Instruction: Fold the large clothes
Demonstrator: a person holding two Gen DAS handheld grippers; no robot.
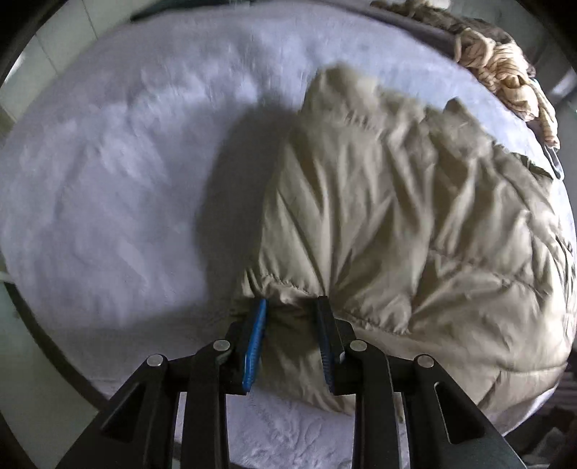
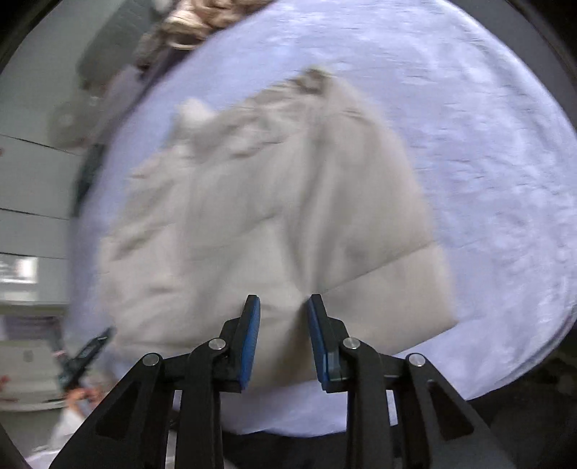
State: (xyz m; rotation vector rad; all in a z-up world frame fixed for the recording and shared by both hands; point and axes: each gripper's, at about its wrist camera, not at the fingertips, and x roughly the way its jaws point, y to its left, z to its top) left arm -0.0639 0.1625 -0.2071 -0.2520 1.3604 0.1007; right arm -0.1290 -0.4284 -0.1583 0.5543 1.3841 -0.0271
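Observation:
A beige quilted puffer jacket [image 1: 396, 216] lies on a pale blue fluffy bed cover [image 1: 108, 180]. My left gripper [image 1: 292, 306] has its jaws closed on the jacket's near hem, with bunched fabric between the blue pads. In the right wrist view the same jacket [image 2: 270, 216] is blurred by motion and lies on the bed cover [image 2: 487, 162]. My right gripper [image 2: 283, 306] holds the jacket's near edge between its blue pads, fabric filling the gap.
A pile of tan and grey clothes [image 1: 505, 72] sits at the bed's far right edge; it also shows in the right wrist view [image 2: 187, 21]. A person's hand with the other gripper [image 2: 86, 357] shows at lower left. Grey floor and wall lie beyond the bed.

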